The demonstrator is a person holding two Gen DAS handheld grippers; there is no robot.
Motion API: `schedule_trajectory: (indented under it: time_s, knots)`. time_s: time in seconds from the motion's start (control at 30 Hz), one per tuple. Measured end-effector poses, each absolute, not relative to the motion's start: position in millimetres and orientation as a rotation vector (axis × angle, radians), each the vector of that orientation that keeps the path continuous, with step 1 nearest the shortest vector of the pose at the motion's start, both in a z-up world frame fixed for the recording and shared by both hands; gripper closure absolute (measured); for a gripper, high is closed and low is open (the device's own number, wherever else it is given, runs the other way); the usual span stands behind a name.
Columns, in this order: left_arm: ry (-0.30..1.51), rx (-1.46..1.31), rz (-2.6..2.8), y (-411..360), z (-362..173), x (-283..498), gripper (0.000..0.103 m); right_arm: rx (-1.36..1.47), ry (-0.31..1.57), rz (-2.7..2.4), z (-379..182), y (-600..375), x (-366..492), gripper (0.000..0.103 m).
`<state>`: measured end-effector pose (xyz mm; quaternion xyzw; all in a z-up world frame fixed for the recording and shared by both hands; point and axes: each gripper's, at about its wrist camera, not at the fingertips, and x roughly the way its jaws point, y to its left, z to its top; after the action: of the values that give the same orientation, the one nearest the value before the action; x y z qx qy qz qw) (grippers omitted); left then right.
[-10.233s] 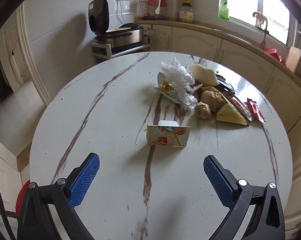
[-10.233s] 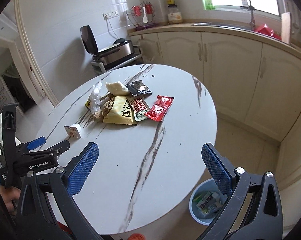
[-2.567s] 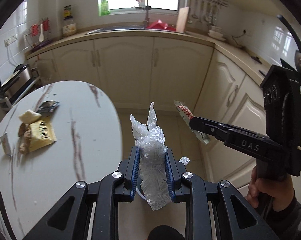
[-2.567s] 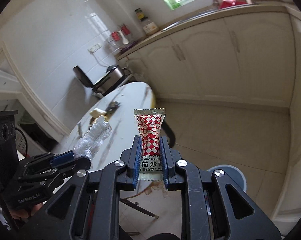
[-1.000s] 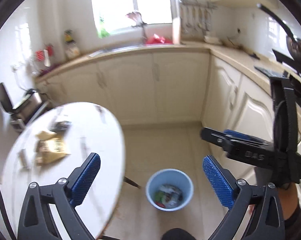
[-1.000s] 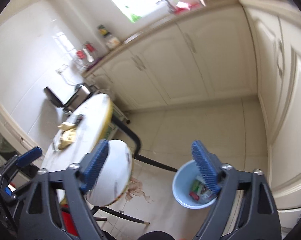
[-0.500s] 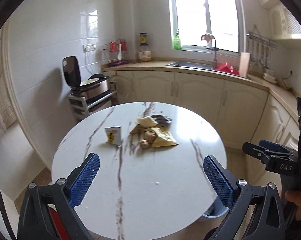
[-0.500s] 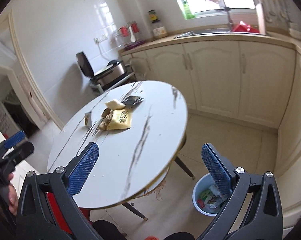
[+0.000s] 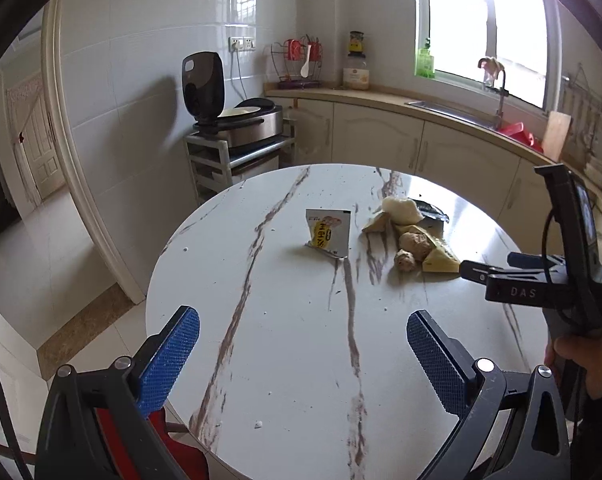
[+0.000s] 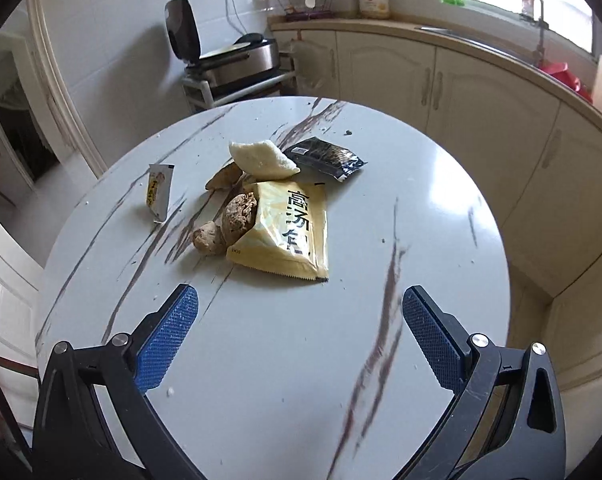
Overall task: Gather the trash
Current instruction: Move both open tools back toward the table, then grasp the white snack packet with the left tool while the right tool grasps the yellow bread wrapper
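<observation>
Moved: both grippers have swung back from the floor bin to the round table (image 10: 441, 208); the plastic wrap and red sachet they carried are gone from their jaws.
Left gripper (image 9: 303, 344): jaws wide apart, nothing between them.
Right gripper (image 10: 301, 332): jaws at full spread, empty.
Meaning: one drop-off looks done; next pickup pending.
Trash left: yellow packet (image 10: 289, 232), black packet (image 10: 325, 158), white pouch (image 10: 261, 158), small sachet (image 10: 159, 192), brown lumps (image 10: 229, 220), clustered mid-table.
Container: bin not in view now.

Round marble table (image 10: 421, 184): yellow packet (image 10: 289, 232), black packet (image 10: 325, 158), small sachet (image 10: 159, 192).
</observation>
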<state>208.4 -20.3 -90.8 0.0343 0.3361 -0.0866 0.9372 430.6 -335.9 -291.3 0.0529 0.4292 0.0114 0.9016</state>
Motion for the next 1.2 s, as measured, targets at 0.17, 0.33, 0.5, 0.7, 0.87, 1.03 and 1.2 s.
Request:
schedule_trajectory:
  time_s: [0.17, 0.33, 0.5, 0.7, 0.87, 1.03, 1.2]
  knots:
    - [0.714, 0.083, -0.168, -22, -102, 247, 0.001, 0.046, 0.920, 0.011, -301, -331, 465, 0.001]
    - [0.746, 0.096, -0.177, -31, -110, 279, 0.001, -0.021, 0.928, 0.014, -305, -333, 482, 0.004]
    - [0.771, 0.111, -0.209, -42, -119, 315, 0.001, 0.007, 0.959, 0.061, -305, -339, 495, 0.004]
    - [0.791, 0.127, -0.221, -54, -127, 342, 0.001, -0.036, 0.997, 0.024, -315, -341, 501, 0.005]
    - [0.803, 0.137, -0.234, -63, -137, 360, 0.001, -0.037, 0.985, 0.074, -320, -341, 509, 0.018]
    - [0.845, 0.102, -0.291, -71, -145, 395, 0.001, -0.075, 0.966, 0.133, -315, -335, 509, 0.053]
    - [0.895, 0.053, -0.290, -81, -158, 439, 0.001, -0.046, 0.913, 0.179, -302, -347, 492, 0.084]
